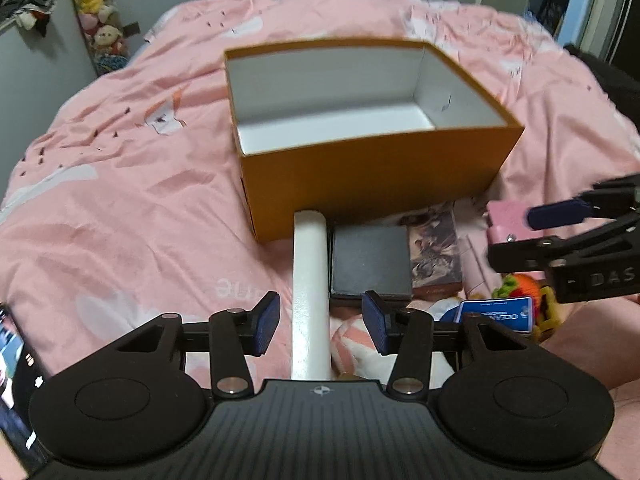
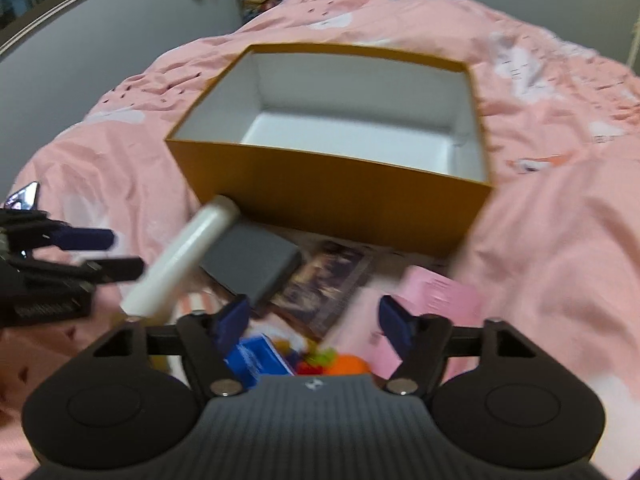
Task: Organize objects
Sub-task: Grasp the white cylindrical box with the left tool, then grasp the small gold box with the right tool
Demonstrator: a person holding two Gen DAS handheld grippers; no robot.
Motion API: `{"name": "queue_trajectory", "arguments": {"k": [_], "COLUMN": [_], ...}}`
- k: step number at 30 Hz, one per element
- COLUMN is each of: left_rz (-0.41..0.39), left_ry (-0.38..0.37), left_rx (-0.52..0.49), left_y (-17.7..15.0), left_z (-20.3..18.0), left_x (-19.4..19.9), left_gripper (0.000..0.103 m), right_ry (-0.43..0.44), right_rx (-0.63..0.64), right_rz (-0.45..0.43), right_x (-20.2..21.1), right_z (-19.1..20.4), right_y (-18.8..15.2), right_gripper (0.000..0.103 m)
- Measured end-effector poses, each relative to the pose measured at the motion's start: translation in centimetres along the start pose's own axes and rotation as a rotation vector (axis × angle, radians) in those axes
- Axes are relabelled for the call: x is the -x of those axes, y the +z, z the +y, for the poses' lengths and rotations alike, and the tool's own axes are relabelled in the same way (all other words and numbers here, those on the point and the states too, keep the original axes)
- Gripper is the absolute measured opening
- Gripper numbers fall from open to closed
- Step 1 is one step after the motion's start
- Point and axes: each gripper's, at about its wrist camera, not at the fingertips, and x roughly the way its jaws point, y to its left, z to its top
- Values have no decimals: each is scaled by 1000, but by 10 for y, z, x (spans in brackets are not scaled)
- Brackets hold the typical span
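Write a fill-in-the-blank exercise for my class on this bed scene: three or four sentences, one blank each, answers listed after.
1. The orange box on the pink bedspread has nothing inside; its inner walls are ____ in colour.
2. The white tube lies between the fingers of the ____ gripper.
3. Right beside the white tube lies a flat ____ box.
4. The right gripper has its jaws ____, gripping nothing.

Answers: white; left; grey; open
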Motion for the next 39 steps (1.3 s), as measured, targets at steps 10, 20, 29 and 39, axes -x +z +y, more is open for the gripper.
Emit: {"name": "queue_trajectory", "arguments": {"k": [10, 20, 29, 39], "left_rz": [125, 167, 65, -92], "left_ry": [1, -9, 2, 26], "left_rx": [-12, -3, 20, 44], "left_y": [11, 10, 5, 4], "left_z": [5, 7, 12, 24], "left_x": [-54, -77, -43, 30], "left_gripper": [56, 32, 31, 31], "right_ry": [71, 82, 105, 344], "right_rx": [-12, -28, -4, 2], "right_rz": [107, 169, 147, 201], "right_x": [-66, -91, -72, -36], "right_z": [16, 14, 19, 40], "right_y": [17, 18, 18, 12], "right_gripper": [40, 39, 39, 39]}}
